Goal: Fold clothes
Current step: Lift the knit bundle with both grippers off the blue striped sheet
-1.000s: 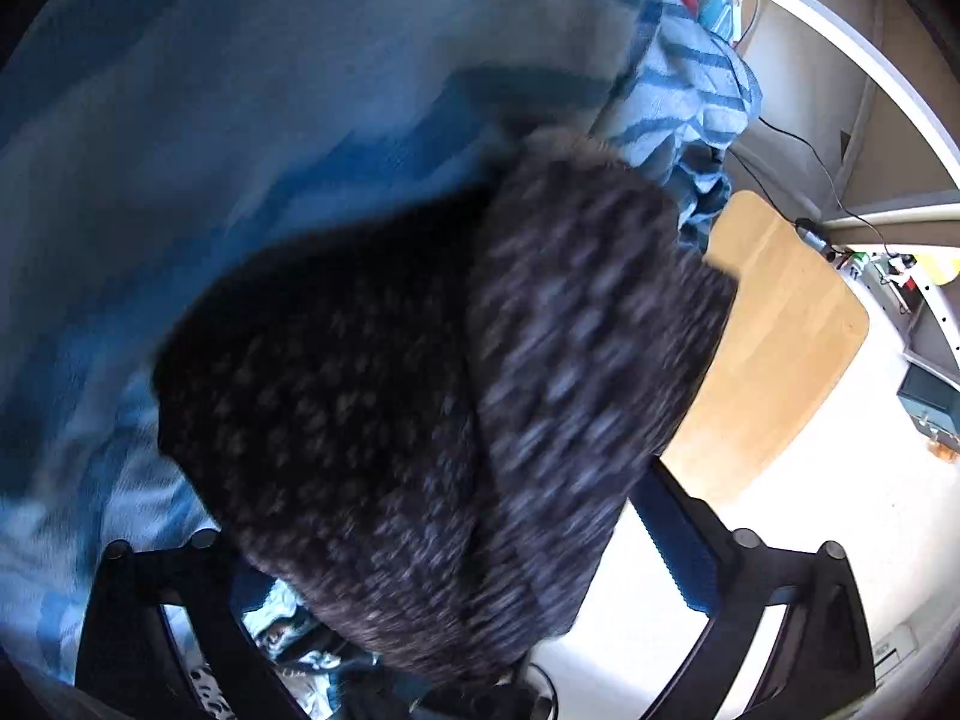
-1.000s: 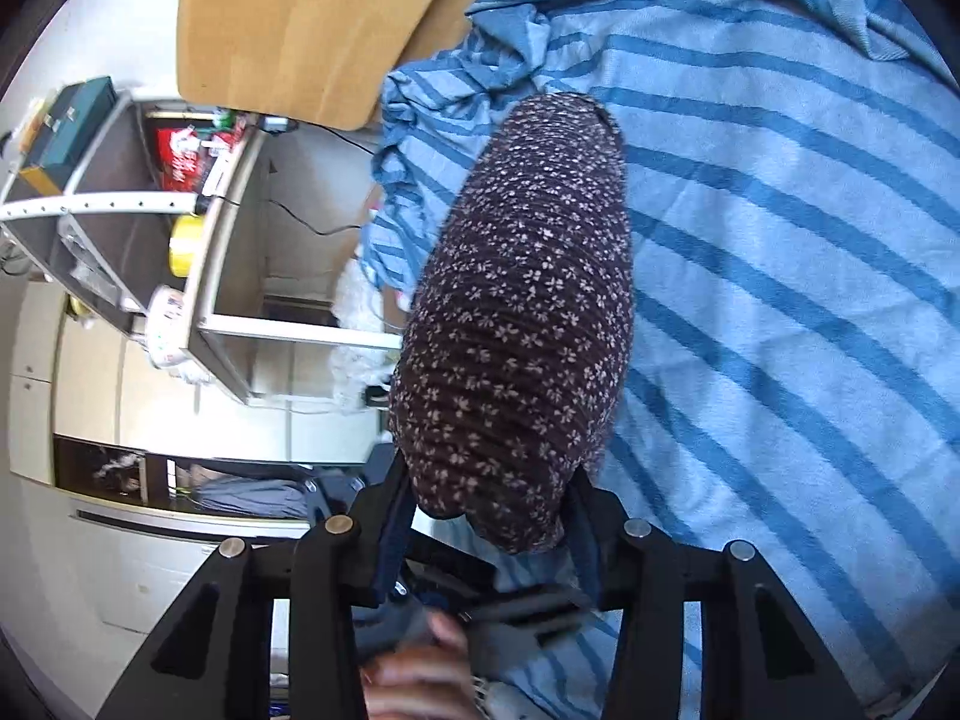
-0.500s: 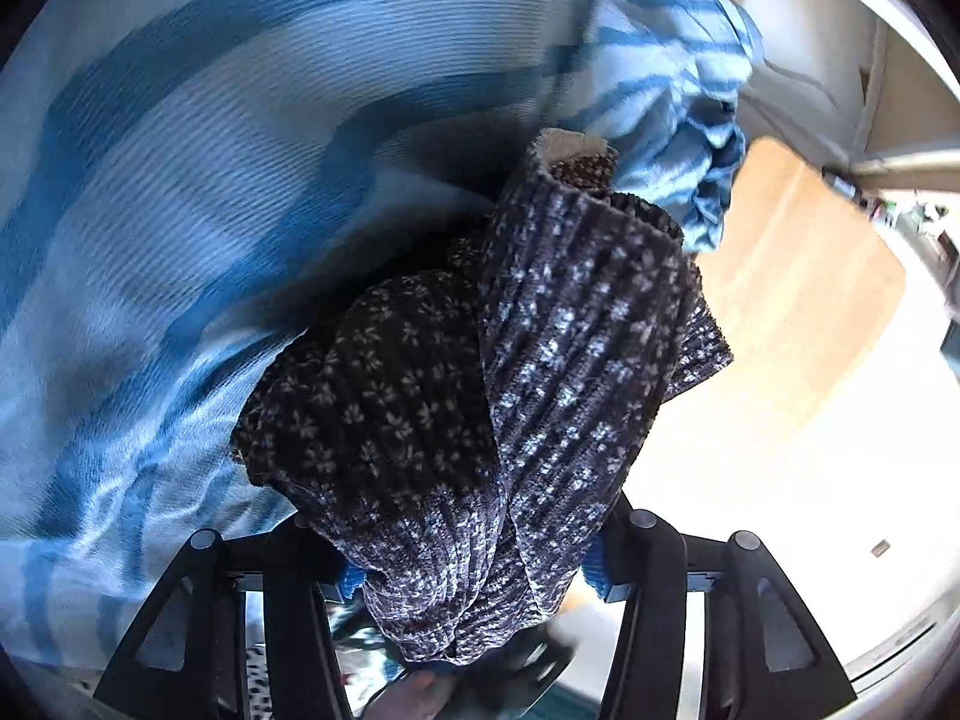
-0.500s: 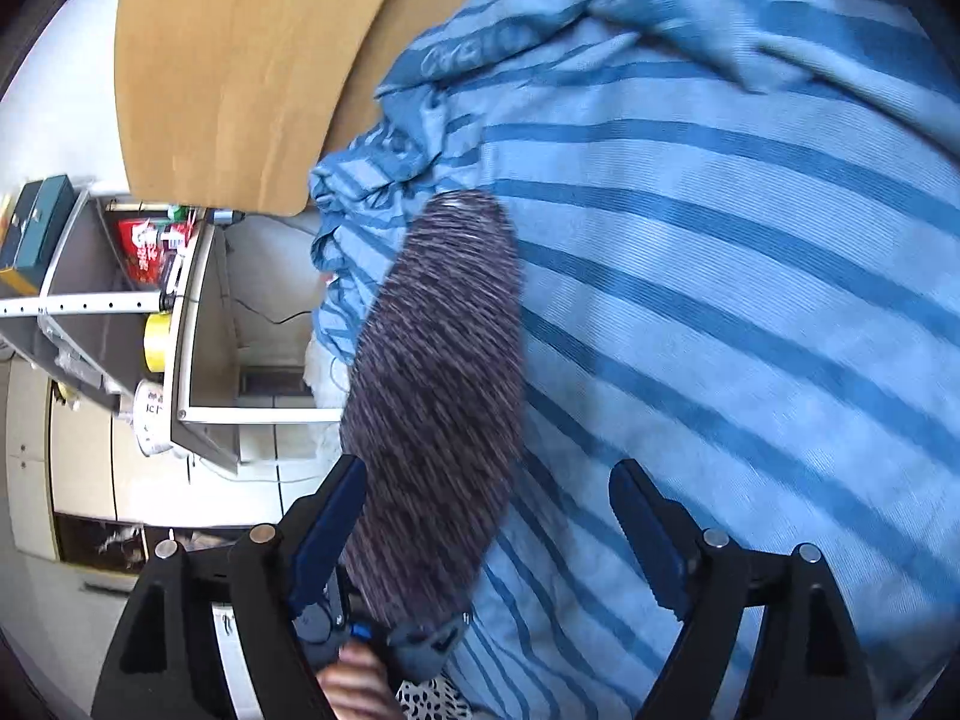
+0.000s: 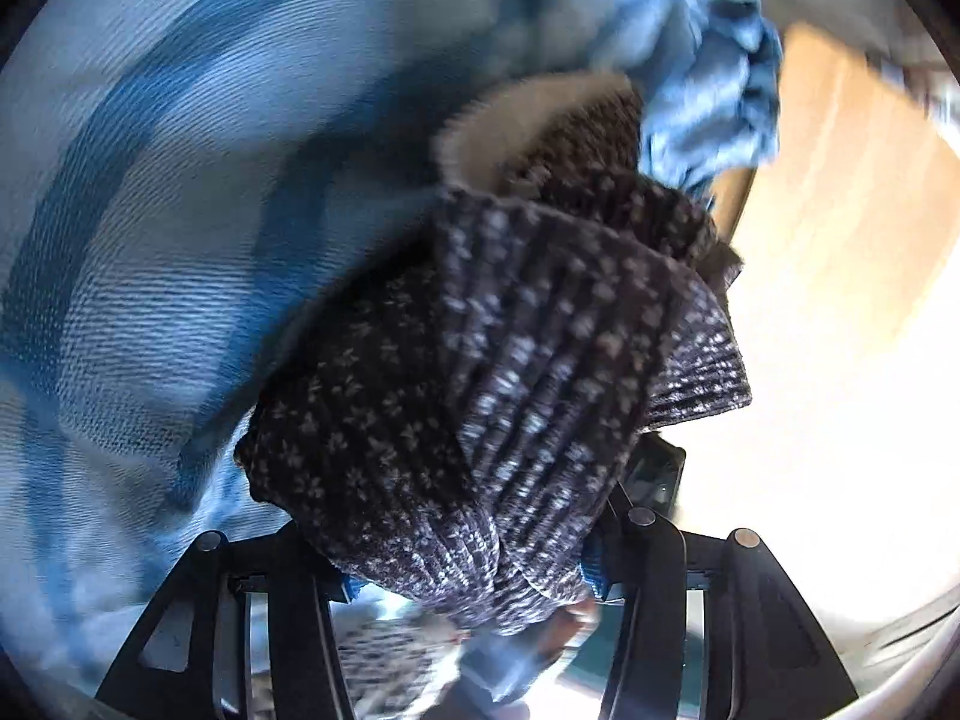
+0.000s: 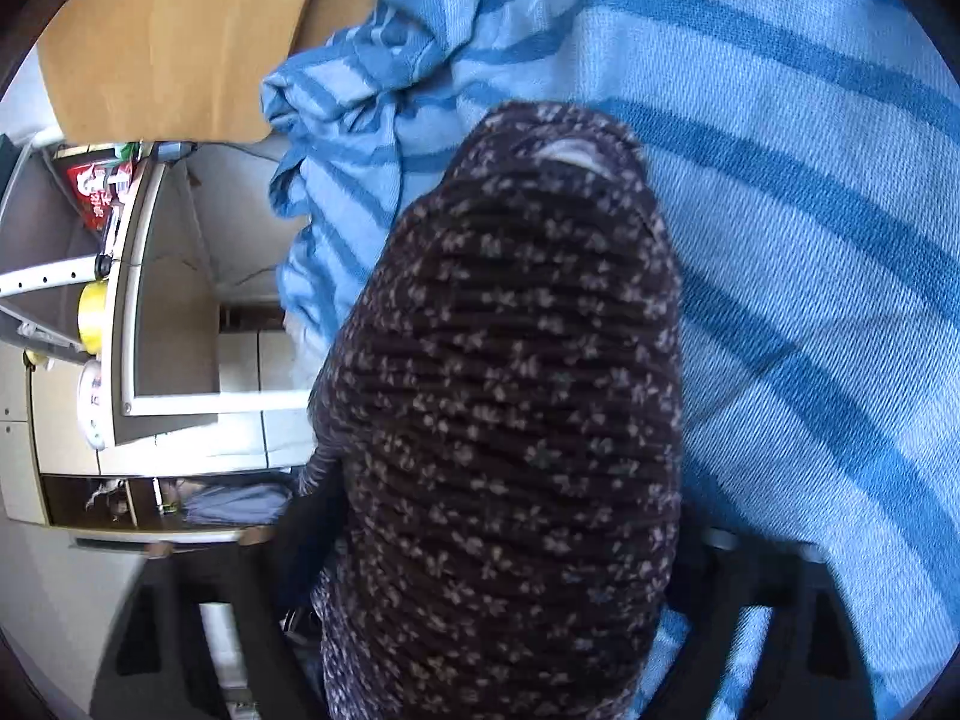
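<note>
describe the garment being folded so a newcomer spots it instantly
Find the blue striped blanket filling most of both views. On it lies the dark ribbed knit garment, bunched just ahead of the fingers. Only it is dark, dotted with tiny pale flowers.

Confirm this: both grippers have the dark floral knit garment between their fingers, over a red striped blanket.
One thing is wrong: the blanket is blue striped, not red, as the right wrist view shows. The dark floral knit garment does sit between the fingers of the left gripper and the right gripper, whose jaws are closing.
</note>
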{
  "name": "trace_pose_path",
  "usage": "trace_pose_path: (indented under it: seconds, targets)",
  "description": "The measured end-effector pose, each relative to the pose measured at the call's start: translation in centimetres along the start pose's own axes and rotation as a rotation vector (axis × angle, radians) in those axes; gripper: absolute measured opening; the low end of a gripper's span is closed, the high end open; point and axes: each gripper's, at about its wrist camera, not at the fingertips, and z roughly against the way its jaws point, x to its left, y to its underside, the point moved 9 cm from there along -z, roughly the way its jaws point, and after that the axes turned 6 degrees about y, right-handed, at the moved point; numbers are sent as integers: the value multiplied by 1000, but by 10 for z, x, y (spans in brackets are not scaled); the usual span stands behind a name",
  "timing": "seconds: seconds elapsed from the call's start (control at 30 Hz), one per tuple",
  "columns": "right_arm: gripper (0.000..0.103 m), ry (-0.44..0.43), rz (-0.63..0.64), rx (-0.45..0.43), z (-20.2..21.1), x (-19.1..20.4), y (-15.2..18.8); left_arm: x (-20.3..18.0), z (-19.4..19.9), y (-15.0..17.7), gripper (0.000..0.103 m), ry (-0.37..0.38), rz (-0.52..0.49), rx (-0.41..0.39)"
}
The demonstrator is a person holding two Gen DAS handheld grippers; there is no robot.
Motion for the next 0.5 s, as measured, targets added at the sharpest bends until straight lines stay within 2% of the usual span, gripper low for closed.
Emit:
trace_pose_path:
  seconds: [0.07,0.13,0.3,0.4,0.5]
  targets:
    - [58,64,98,-35,15,11,10,-13,1,7,53,-113,-149,16]
    - [56,135,184,-68,35,23,22,-32,1,23,53,-150,-275,46]
    - [55,209,294,-220,112,51,48,-84,0,80,53,-136,-524,106]
    - [55,209,284,-314,171,55,68,-106,-8,124,53,-115,-623,169]
    - [55,232,218,-396,231,38,98,-114,-25,174,53,-141,-714,272]
